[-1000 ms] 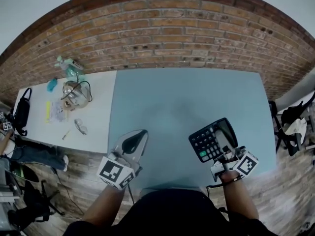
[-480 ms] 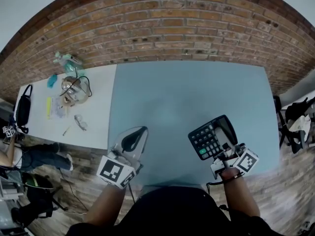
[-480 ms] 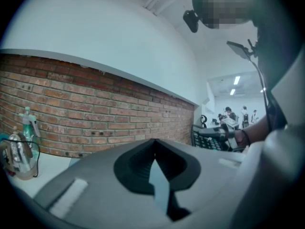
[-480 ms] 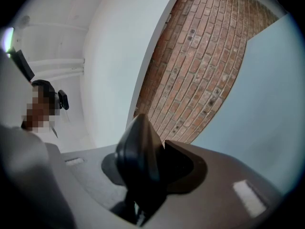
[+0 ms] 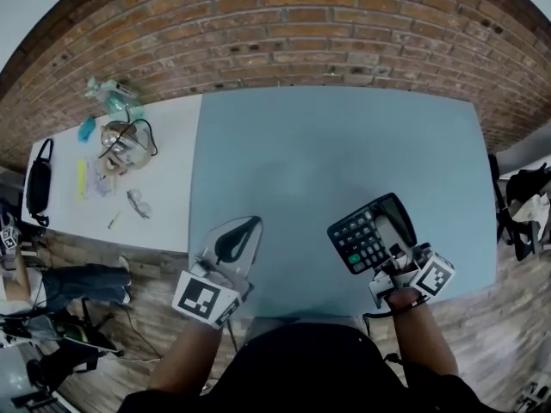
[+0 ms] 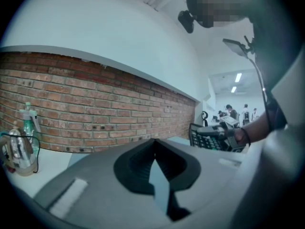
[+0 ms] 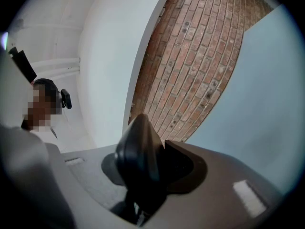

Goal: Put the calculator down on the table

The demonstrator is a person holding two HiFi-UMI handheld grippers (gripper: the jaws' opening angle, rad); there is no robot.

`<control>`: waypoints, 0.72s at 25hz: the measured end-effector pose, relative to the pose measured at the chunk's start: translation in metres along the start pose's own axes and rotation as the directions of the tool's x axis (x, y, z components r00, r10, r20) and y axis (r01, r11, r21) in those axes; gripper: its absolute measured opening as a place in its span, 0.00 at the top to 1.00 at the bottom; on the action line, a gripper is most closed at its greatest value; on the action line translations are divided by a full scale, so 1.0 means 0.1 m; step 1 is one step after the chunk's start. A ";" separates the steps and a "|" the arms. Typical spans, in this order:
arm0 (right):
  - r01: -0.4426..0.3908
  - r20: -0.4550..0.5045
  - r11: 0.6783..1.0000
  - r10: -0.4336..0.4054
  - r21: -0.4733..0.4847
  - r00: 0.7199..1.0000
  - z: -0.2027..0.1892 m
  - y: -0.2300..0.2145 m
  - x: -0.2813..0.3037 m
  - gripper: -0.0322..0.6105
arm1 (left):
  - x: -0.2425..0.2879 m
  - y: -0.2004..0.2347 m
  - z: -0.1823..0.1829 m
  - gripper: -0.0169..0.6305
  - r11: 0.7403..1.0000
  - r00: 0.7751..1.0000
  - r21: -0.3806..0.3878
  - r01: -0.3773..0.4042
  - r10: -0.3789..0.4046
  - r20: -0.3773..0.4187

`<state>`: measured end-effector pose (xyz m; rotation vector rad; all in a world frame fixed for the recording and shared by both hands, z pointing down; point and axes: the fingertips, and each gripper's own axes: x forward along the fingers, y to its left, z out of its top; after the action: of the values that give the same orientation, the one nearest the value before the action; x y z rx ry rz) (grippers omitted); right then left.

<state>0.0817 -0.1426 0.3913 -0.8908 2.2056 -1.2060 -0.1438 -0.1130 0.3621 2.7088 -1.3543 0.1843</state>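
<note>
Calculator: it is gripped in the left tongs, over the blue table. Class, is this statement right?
No. The calculator is gripped in the right tongs, not the left tongs, over the blue table. The head view shows it.

No legible print, even on the calculator (image 5: 370, 234).
</note>
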 end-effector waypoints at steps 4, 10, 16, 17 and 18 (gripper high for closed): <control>0.018 -0.024 1.000 -0.018 0.004 1.000 -0.05 -0.10 0.03 0.74 | 0.02 0.03 -0.09 0.97 1.000 1.000 -0.006 -0.010 0.010 -0.007; 0.023 -0.047 1.000 -0.022 0.021 0.999 -0.12 -0.20 0.09 0.74 | 0.09 -0.01 -0.15 0.97 0.999 1.000 -0.054 -0.004 0.003 -0.027; 0.018 -0.060 0.998 -0.015 0.052 0.998 -0.21 -0.32 0.09 0.74 | 0.23 -0.07 -0.19 0.97 0.997 0.999 -0.076 0.013 -0.016 -0.033; 0.015 -0.061 0.998 -0.012 0.057 0.998 -0.23 -0.33 0.09 0.74 | 0.25 -0.08 -0.19 0.97 0.996 0.999 -0.084 0.014 -0.017 -0.034; 0.015 -0.064 0.998 -0.011 0.058 0.998 -0.25 -0.35 0.09 0.74 | 0.24 -0.07 -0.23 0.97 0.997 0.999 -0.076 0.016 -0.019 -0.041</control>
<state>0.0702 -0.1498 0.4331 -0.8559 2.2049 -1.3151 -0.1252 -0.1244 0.3885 2.6388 -1.2990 0.1824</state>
